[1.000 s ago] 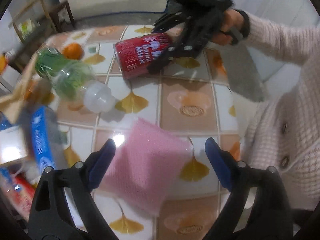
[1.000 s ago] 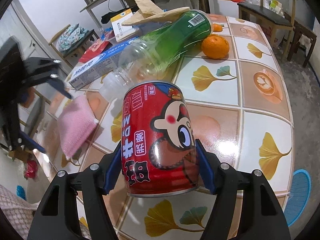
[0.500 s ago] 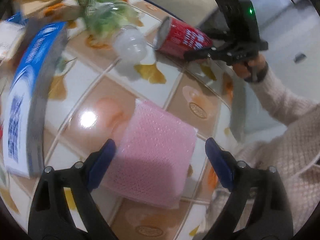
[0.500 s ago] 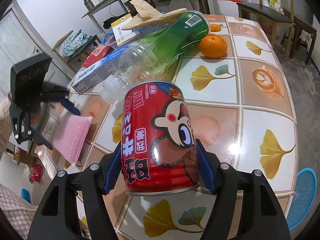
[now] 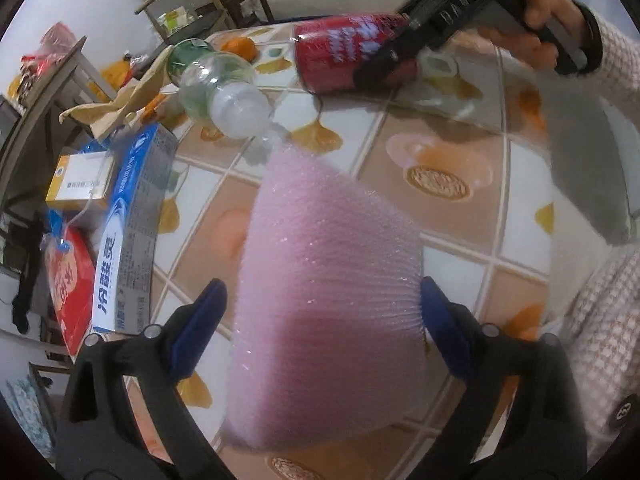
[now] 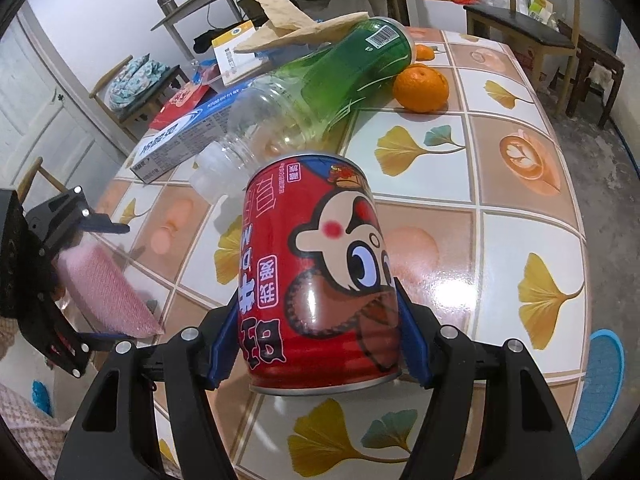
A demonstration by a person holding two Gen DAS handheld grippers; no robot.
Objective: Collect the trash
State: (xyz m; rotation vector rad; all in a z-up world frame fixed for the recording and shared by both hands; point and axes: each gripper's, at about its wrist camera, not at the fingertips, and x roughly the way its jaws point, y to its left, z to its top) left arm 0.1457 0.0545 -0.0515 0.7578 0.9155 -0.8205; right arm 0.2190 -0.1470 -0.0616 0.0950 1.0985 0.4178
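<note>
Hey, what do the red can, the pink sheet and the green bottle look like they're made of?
Red can: metal, probably; glossy printed wall, bare silvery rims.
Pink sheet: likely soft foam wrap; matte, finely ribbed, slightly translucent.
Green bottle: thin clear plastic, it seems; see-through neck, green label, white cap.

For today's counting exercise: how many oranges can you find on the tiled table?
2: one orange beside the green bottle, a second orange partly hidden behind that bottle's base. Clutter may hide more.

Bright indoor light, tabletop glare, motion blur
</note>
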